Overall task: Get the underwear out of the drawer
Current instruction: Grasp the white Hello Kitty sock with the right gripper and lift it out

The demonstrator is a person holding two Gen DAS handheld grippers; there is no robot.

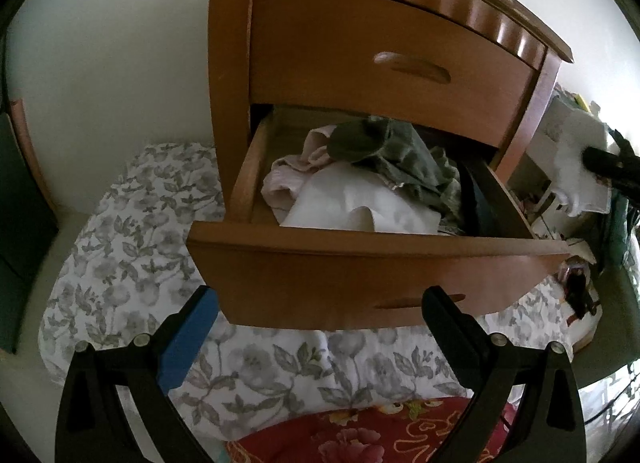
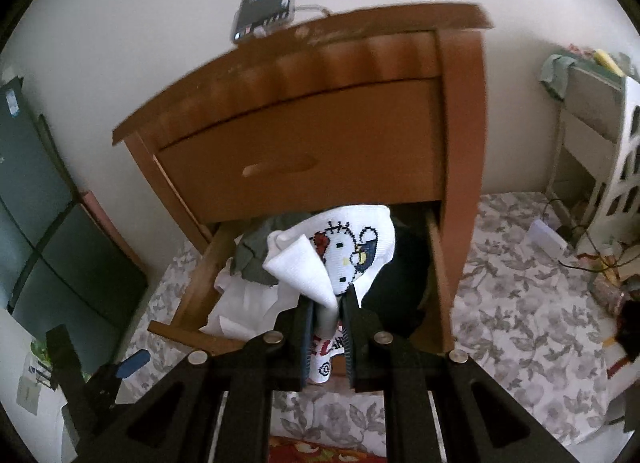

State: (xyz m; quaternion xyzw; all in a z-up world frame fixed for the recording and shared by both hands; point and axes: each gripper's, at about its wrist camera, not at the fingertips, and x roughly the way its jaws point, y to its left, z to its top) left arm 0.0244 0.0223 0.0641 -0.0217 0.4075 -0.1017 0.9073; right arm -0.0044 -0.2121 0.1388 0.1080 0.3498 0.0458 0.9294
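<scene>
Right tongs pinch white cartoon-cat underwear, its red lettering unreadable; left tongs gape empty.

Bedroom, wooden nightstand, floral bedding

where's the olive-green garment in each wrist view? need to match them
Left wrist: olive-green garment upper centre, at the back of the open lower drawer, above the white cloth.
Right wrist: a grey-green patch left of centre, partly behind the white cartoon-print underwear that the right gripper holds.
Shared landmark: the closed upper drawer's handle.
</scene>
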